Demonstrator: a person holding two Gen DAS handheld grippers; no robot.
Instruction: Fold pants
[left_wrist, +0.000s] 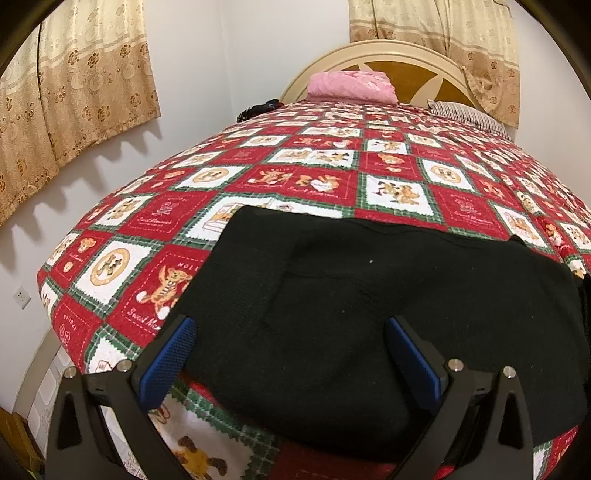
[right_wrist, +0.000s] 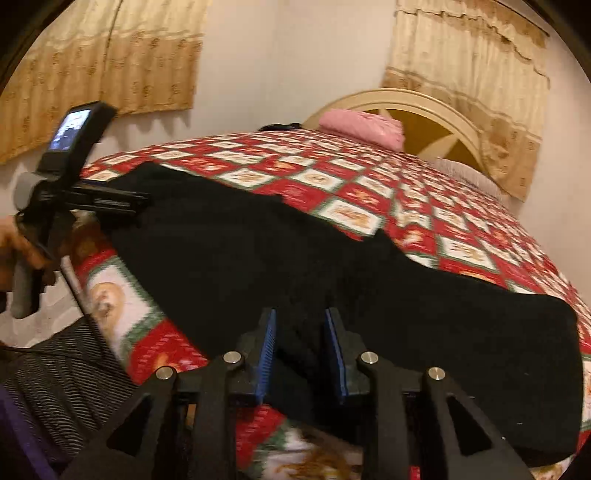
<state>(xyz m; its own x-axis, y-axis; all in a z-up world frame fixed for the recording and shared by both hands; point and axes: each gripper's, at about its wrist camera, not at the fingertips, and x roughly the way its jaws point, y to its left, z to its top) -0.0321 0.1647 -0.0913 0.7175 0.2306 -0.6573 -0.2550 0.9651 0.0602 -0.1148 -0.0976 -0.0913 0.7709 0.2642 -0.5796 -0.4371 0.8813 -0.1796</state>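
Observation:
Black pants (left_wrist: 369, 314) lie spread across the near part of a bed with a red, white and green quilt (left_wrist: 295, 177). My left gripper (left_wrist: 290, 321) hangs over their near left part, open wide, its left pad (left_wrist: 177, 350) at the cloth's edge, gripping nothing. In the right wrist view the pants (right_wrist: 258, 251) run from far left to near right. My right gripper (right_wrist: 300, 314) stands at their near edge with a narrow gap. Black cloth fills that gap and both blue pad faces still show. A hand (right_wrist: 22, 251) holds the left gripper (right_wrist: 142, 203) at the pants' far left end.
A pink folded blanket (left_wrist: 351, 86) and a striped pillow (left_wrist: 465, 114) lie by the round headboard (left_wrist: 406, 55). Curtains (left_wrist: 74, 92) hang on the wall left of the bed. The person's striped clothing (right_wrist: 55, 387) is at the bed's near left corner.

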